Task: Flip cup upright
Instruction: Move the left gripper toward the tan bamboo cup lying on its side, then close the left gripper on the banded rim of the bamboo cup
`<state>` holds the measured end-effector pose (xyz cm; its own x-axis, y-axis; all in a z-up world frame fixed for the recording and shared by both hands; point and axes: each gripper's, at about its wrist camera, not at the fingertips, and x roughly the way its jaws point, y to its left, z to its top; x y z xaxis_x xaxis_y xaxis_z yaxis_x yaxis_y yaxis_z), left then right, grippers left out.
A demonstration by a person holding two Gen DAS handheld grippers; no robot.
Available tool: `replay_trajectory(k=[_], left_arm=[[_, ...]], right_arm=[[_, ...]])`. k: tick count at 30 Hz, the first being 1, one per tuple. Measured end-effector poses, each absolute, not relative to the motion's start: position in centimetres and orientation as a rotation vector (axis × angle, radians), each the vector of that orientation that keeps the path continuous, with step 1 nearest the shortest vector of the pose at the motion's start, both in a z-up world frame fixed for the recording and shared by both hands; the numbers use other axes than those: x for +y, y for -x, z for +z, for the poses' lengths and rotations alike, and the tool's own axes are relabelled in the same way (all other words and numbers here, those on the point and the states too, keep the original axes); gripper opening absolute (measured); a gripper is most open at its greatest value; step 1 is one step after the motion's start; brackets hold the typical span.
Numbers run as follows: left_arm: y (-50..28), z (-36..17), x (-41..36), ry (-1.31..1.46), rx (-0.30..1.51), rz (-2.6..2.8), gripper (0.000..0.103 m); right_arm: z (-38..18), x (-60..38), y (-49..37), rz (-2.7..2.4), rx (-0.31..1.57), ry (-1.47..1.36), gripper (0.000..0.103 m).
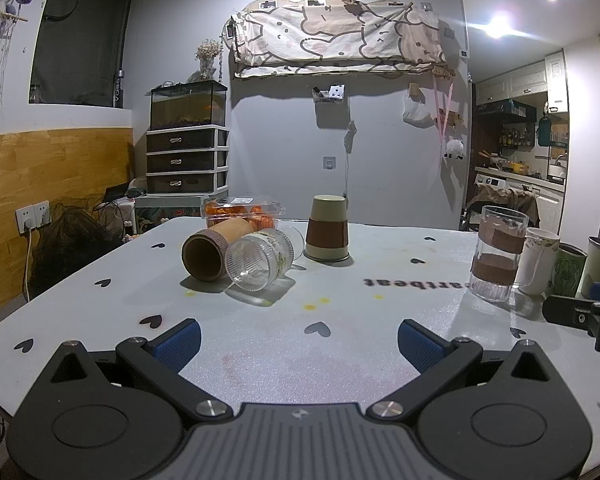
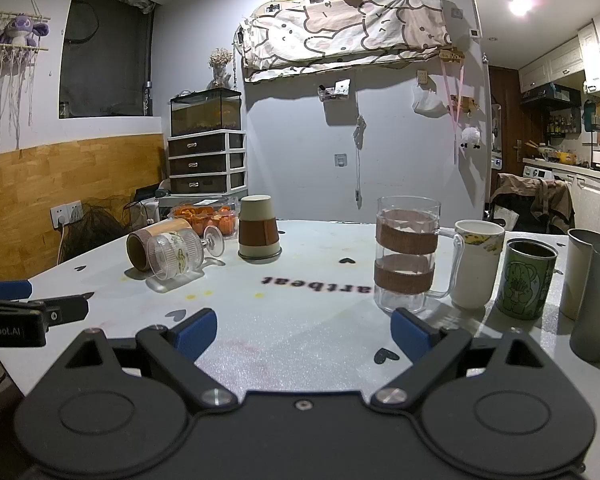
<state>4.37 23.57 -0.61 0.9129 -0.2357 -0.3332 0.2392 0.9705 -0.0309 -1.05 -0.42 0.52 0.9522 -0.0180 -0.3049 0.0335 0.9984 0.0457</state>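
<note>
A beige cup with a brown sleeve (image 1: 327, 229) stands upside down mid-table; it also shows in the right wrist view (image 2: 258, 227). A brown cylinder cup (image 1: 210, 251) and a clear ribbed goblet (image 1: 262, 259) lie on their sides to its left, touching; both show in the right wrist view, the brown cup (image 2: 150, 244) and the goblet (image 2: 178, 254). My left gripper (image 1: 299, 342) is open and empty above the near table. My right gripper (image 2: 304, 330) is open and empty, just short of a clear upright mug with brown bands (image 2: 407, 254).
Upright at the right: a white mug (image 2: 476, 264), a green can (image 2: 526, 282), two grey tumblers (image 2: 592, 288). A clear box of orange food (image 1: 242, 211) sits at the table's far edge. The other gripper shows at each view's side (image 1: 580, 316) (image 2: 16, 312).
</note>
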Motion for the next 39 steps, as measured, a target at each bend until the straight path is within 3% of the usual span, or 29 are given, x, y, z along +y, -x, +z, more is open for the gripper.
replay_trajectory(k=[14, 25, 28, 32, 39], left_arm=[[-6.1, 0.2, 24.2, -0.002, 0.309, -0.267, 0.103], [-16.5, 3.5, 26.8, -0.019, 0.222, -0.171, 0.102], [-20.7, 3.5, 27.4, -0.017, 0.258, -0.165, 0.102], [-26.6, 2.5, 28.4, 0.010, 0.352, -0.170, 0.094], [-33.3, -0.3, 31.1, 0.130, 0.483, -0.150, 0.093]], right_arm=[[0.6, -0.4, 2.0, -0.013, 0.279, -0.072, 0.094], [0.1, -0.1, 2.8, 0.024, 0.254, -0.094, 0.095], [-0.1, -0.1, 2.8, 0.024, 0.255, -0.089, 0.095], [-0.5, -0.1, 2.9, 0.024, 0.256, -0.085, 0.095], [-1.1, -0.5, 2.8, 0.012, 0.271, -0.094, 0.095]])
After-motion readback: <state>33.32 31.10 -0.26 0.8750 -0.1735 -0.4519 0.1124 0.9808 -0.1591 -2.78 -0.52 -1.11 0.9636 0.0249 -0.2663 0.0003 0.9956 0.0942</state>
